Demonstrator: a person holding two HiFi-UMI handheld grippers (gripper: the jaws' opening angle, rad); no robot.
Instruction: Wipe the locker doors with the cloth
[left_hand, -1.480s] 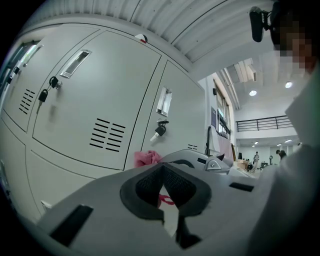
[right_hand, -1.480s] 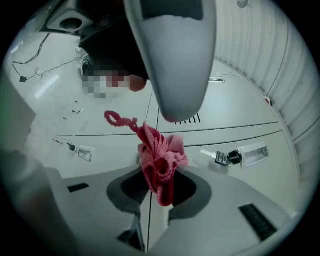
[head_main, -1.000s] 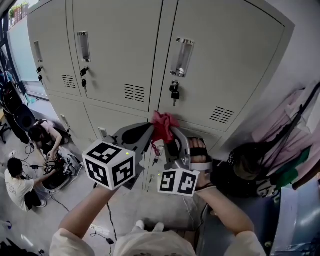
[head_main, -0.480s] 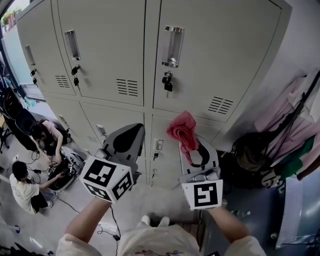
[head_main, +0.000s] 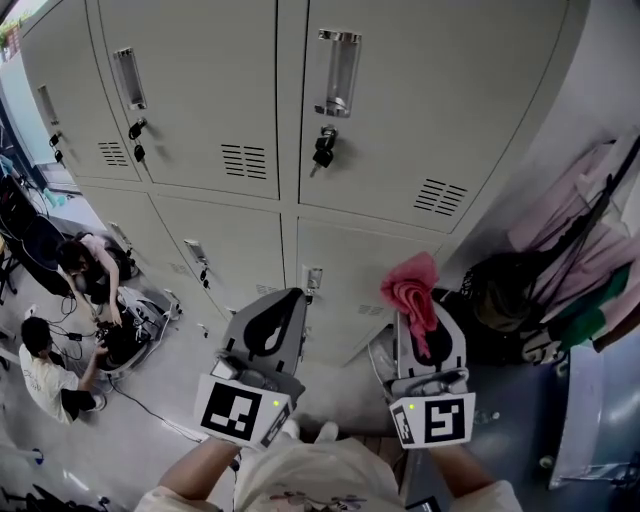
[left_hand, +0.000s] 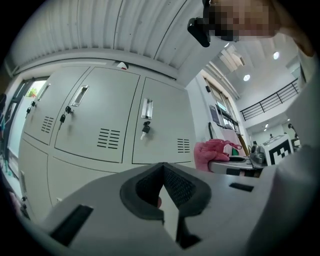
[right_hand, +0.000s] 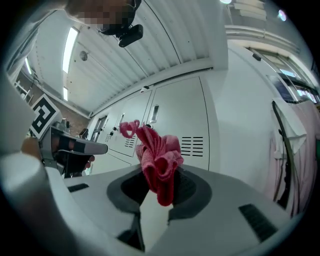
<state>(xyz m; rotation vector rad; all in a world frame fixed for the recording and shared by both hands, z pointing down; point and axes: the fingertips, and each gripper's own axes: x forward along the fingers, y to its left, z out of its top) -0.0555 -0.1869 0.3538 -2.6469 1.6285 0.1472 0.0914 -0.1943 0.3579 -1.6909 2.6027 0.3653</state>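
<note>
Grey locker doors fill the head view: an upper door (head_main: 440, 90) with a metal handle (head_main: 338, 72) and a hanging key (head_main: 322, 150), and lower doors (head_main: 345, 270) beneath it. My right gripper (head_main: 418, 318) is shut on a bunched pink cloth (head_main: 412, 288), which sticks up past its jaws (right_hand: 158, 159). It hovers short of the lower right locker door without touching it. To its left my left gripper (head_main: 287, 297) is shut with nothing in it (left_hand: 162, 169). The left gripper view shows the cloth (left_hand: 215, 151) off to its right.
Two people (head_main: 88, 268) (head_main: 38, 368) sit on the floor at the far left among cables and gear. Clothes (head_main: 590, 230) and a black bag (head_main: 500, 295) hang by the white wall right of the lockers. More locker doors (head_main: 190, 80) run leftward.
Both grippers have dropped lower and drawn apart. The right one carried the cloth rightward, away from the left gripper, which had been close beside it a second ago.
</note>
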